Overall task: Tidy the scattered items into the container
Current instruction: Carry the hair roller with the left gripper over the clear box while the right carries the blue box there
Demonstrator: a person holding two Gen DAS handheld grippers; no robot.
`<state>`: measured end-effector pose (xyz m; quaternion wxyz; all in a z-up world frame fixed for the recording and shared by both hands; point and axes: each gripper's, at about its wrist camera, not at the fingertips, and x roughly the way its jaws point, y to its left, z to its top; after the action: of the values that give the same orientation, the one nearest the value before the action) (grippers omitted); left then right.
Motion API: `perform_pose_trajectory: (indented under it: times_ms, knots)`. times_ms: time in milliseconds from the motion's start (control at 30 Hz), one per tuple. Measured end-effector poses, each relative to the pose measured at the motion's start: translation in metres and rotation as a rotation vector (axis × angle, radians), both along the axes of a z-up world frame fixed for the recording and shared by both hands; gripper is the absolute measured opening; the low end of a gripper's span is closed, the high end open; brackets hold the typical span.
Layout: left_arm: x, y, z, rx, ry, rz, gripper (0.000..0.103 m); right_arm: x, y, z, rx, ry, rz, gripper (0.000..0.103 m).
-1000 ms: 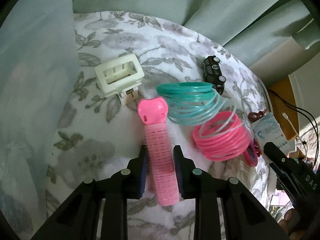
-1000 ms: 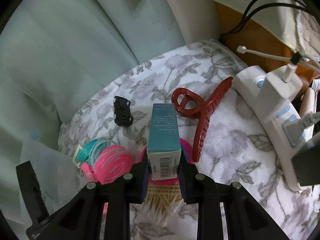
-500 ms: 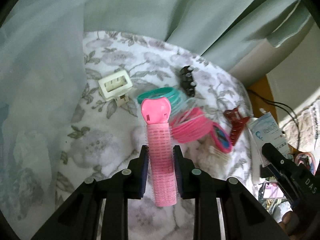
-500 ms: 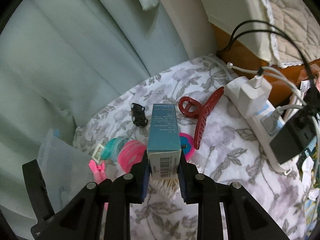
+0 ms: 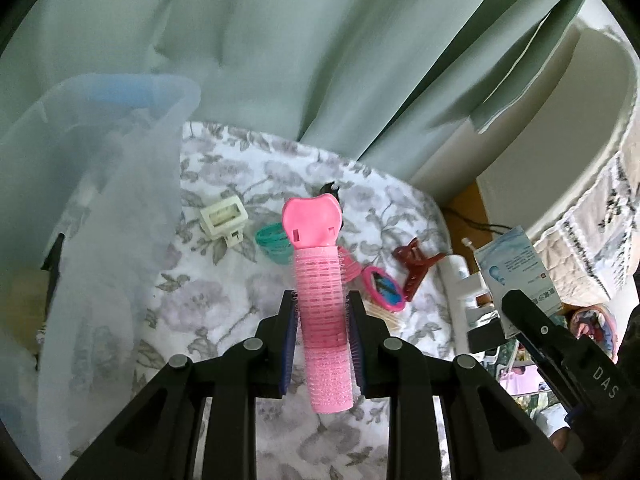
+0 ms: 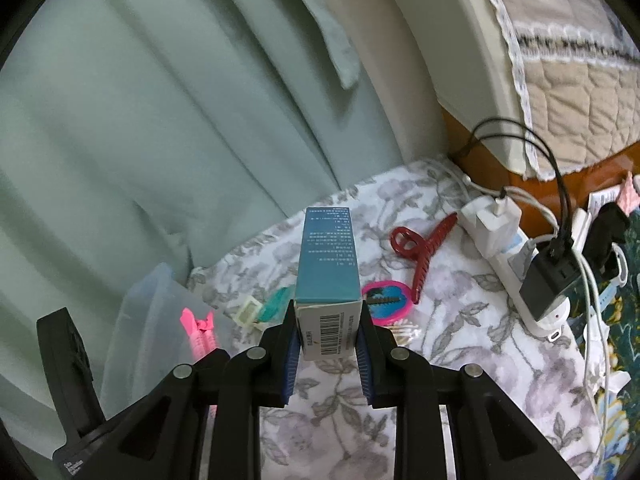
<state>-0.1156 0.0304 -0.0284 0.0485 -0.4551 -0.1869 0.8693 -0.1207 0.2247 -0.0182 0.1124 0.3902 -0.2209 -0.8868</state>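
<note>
Two hand-held grippers are raised above a table covered in a white cloth with a grey flower print, in front of a pale green curtain. The left gripper has its jaws closed narrowly on a pink hair roller, the pads pressing its bristly sides about halfway along. The roller's long axis runs along the fingers, pointing away from the camera, with its flat pink clip end farthest out and its rounded end nearest. The right gripper has its jaws closed on a teal box, gripped at the near end that carries a white barcode label; the box's long axis also runs straight away from the camera along the fingers. A translucent plastic container stands at the left edge of the table, near the left gripper. Lying on the cloth beneath are a cream hair claw, teal coil bands, a round pink mirror, a dark red hair claw, and a small black item at the far side, mostly hidden behind the roller. A white power strip with chargers plugged in lies along the right edge of the table.
</note>
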Motion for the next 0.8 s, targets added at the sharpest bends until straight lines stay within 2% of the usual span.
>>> perform_pose_trajectory:
  times_ms: [367,567,800]
  knots:
    - [0.033,-0.025,0.042,0.015,0.103,0.051,0.025,0.030,-0.018,0.041,0.004,0.095,0.042,0.027]
    - [0.053,-0.046,0.059,0.034,0.152,0.087,0.025,0.054,-0.035,0.069,0.031,0.178,0.085,0.027]
    - [0.069,-0.068,0.069,0.051,0.191,0.121,0.025,0.071,-0.062,0.082,0.060,0.203,0.155,0.027]
